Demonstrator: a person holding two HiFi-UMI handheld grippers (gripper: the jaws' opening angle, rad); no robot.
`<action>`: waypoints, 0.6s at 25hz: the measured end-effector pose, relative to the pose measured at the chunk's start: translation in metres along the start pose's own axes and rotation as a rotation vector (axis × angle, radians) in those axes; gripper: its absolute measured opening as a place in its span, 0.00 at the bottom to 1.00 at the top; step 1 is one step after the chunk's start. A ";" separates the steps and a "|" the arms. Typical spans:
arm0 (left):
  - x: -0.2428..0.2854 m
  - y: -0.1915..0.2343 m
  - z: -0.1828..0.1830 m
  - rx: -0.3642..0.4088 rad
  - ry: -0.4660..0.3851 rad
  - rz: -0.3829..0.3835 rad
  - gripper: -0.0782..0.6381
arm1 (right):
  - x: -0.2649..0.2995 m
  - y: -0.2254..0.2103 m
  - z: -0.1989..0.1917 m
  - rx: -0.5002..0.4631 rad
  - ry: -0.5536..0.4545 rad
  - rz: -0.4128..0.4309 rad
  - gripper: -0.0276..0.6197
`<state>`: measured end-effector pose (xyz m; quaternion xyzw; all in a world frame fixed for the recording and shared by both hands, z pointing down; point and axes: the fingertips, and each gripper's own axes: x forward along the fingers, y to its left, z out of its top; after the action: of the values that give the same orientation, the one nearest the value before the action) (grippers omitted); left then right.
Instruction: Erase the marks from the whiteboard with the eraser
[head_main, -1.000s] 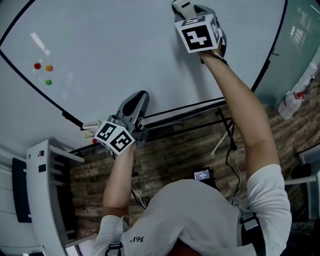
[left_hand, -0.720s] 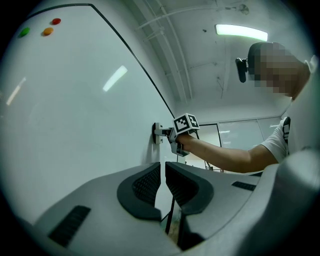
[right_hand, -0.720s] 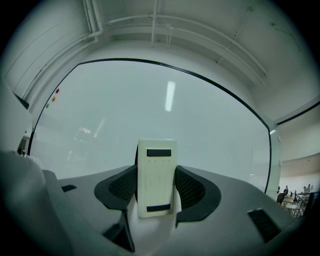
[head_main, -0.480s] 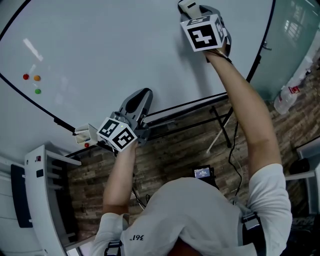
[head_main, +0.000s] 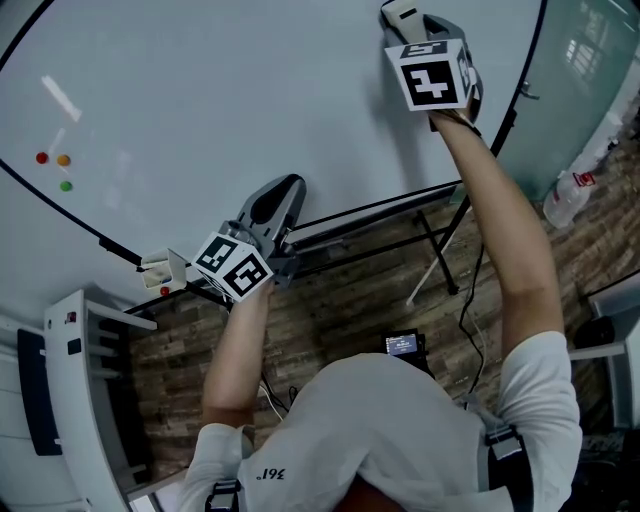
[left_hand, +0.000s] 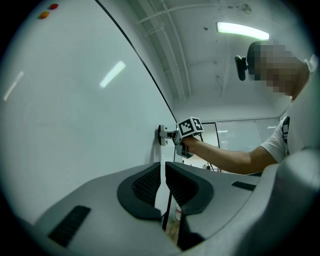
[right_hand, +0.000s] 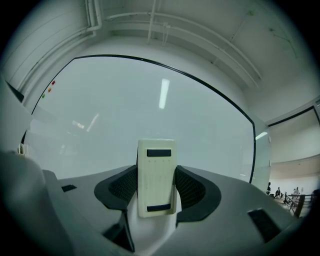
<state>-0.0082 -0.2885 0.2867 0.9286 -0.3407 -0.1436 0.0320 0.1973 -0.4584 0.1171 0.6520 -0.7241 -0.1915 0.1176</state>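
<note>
You hold one eraser (right_hand: 156, 165): a cream rectangular block with rounded corners and two dark bars across its back face, one near the top and one near the bottom. It stands upright between the two pads of your right gripper (right_hand: 156, 192), whose jaws are clamped on its long sides. In the head view the eraser sits high on the right part of the whiteboard (head_main: 230, 100), near the black frame edge; in the left gripper view it appears pressed flat against the board surface.

The one whiteboard is pale and glossy, with light streaks reflected on it. Three round coloured dots lie close together at its far left: one red (head_main: 41, 157), one orange (head_main: 63, 159), one green (head_main: 66, 185).

Your left gripper (left_hand: 163, 185) is low, at the board's bottom edge, well apart from the eraser. Its jaws are narrow, with only a thin slit between the two dark pads, and they grip nothing.

One small cream box (head_main: 160, 268) sits at the lower frame, just beside the left gripper. One white bottle (head_main: 565, 200) stands on the wood-pattern floor (head_main: 350, 300) at the right.
</note>
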 end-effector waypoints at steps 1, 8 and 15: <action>0.000 0.001 0.000 -0.001 0.000 0.002 0.16 | -0.004 -0.002 -0.003 0.005 -0.004 0.001 0.44; -0.004 -0.004 -0.007 -0.015 0.011 -0.008 0.16 | -0.033 0.004 -0.029 0.040 -0.012 0.037 0.44; -0.008 -0.015 -0.018 -0.038 0.018 -0.009 0.16 | -0.061 0.023 -0.055 0.093 -0.032 0.108 0.44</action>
<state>0.0005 -0.2725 0.3034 0.9305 -0.3335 -0.1420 0.0523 0.2076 -0.4032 0.1814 0.6137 -0.7681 -0.1615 0.0855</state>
